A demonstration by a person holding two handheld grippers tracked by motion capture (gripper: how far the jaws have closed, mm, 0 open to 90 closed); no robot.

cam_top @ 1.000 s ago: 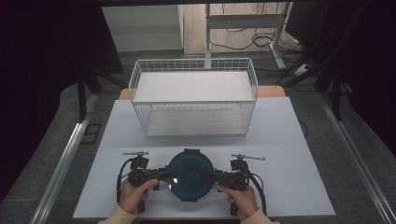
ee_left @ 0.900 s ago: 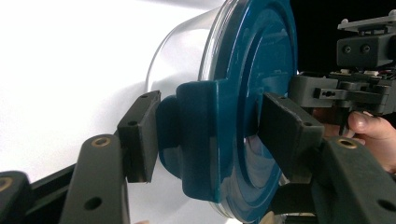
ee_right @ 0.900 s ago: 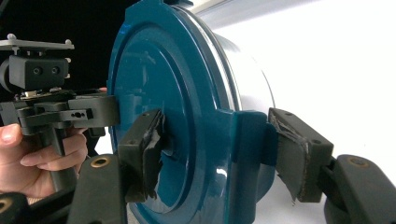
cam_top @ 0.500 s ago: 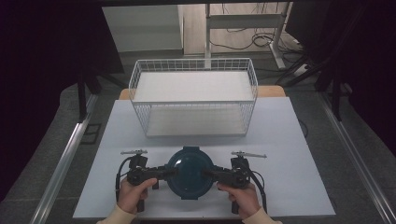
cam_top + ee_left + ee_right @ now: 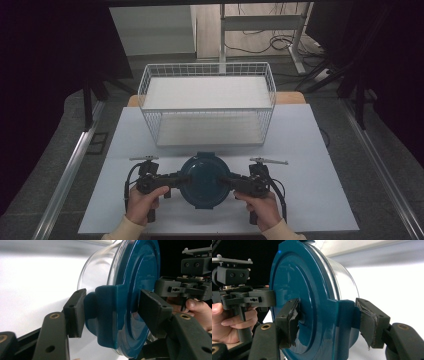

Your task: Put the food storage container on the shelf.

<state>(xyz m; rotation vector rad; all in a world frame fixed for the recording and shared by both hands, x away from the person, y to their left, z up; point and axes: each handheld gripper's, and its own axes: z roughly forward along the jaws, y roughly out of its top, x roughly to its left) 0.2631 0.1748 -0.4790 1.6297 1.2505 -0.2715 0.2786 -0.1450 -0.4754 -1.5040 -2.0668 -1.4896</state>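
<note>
So the round container (image 5: 204, 180) with the blue lid (image 5: 140, 290) is held between both grippers, on the white table (image 5: 310, 150) just in front of the wire basket (image 5: 207, 105). Its side latches are clamped by the left gripper (image 5: 172, 179) and the right gripper (image 5: 231, 181).

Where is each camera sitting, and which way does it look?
High view: above the person's side, looking forward and down on the table, basket, lidded tub; hands and forearms show.
Left gripper view: on the left hand-held gripper, looking along its jaws at the tub's clip.
Right gripper view: on the right hand-held gripper, same way.
Both gripper views share the blue lid and the other hand.
</note>
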